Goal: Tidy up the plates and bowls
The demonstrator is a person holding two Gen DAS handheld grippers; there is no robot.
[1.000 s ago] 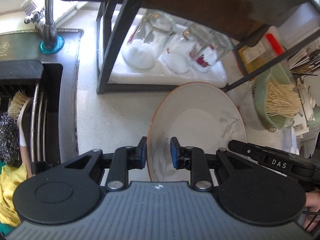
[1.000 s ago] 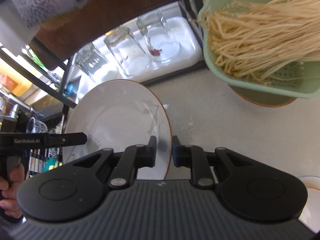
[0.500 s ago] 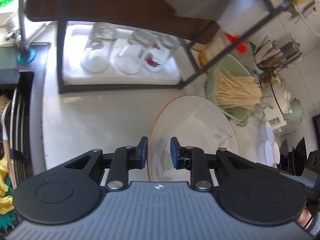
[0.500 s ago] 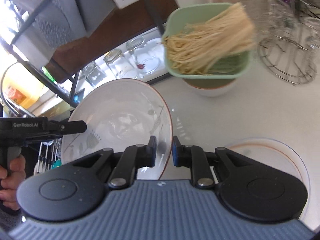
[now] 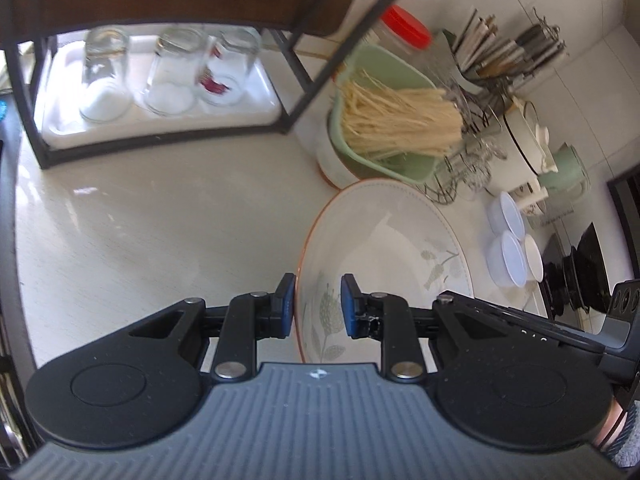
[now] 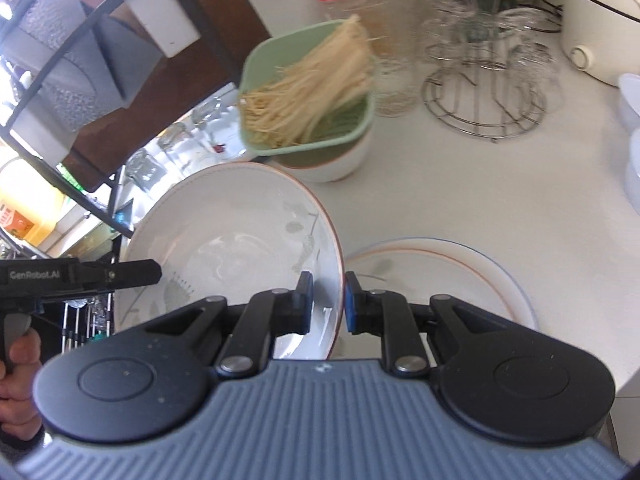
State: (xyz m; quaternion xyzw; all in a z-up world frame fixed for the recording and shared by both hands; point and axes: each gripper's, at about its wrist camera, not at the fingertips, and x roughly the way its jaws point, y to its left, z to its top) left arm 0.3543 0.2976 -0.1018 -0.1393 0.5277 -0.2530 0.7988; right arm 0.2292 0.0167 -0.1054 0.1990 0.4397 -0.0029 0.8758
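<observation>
While both grippers' jaws are clamping the plate above the counter, stacking on the right plate is remaining.

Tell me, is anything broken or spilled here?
No, nothing looks broken or spilled. The only unusual thing is the big plate, held off the counter by its rim in both the left gripper and the right gripper.
</observation>
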